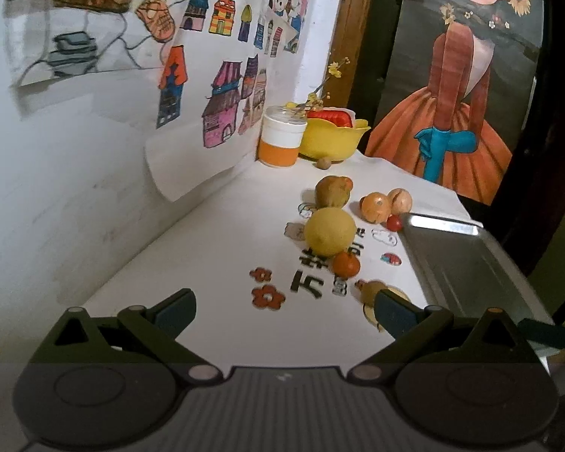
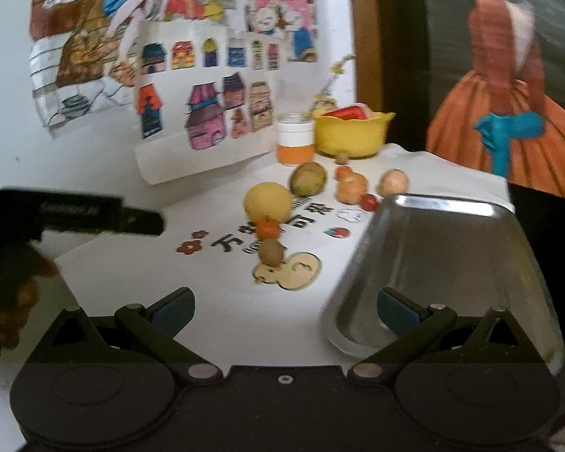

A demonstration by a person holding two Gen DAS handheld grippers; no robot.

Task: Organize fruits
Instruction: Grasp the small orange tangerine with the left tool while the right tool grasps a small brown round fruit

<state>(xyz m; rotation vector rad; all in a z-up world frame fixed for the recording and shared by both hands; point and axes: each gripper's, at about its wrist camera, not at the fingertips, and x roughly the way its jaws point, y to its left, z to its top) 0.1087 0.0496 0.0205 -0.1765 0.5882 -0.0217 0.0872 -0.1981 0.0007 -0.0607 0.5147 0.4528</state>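
Several fruits lie on a white table: a big yellow citrus [image 1: 330, 231] [image 2: 268, 202], a green-brown pear [image 1: 333, 191] [image 2: 308, 179], a small orange tangerine [image 1: 345, 264] [image 2: 268, 228], a kiwi [image 2: 271, 251], two pale orange fruits [image 1: 375, 207] [image 1: 400, 200], and a cherry tomato [image 1: 394, 223] [image 2: 369, 201]. A steel tray [image 1: 471, 263] [image 2: 452, 263] lies to their right, with no fruit in it. My left gripper [image 1: 286, 310] is open over bare table before the fruits. My right gripper [image 2: 284, 310] is open too, its right finger over the tray's near corner. Nothing is held.
A yellow bowl [image 1: 331, 139] [image 2: 352, 133] with red contents, an orange-and-white jar [image 1: 280, 141] [image 2: 295, 139] and a small nut [image 1: 324, 163] stand at the table's back. Paper drawings cover the wall on the left. A dark device [image 2: 94, 218] reaches in from the left.
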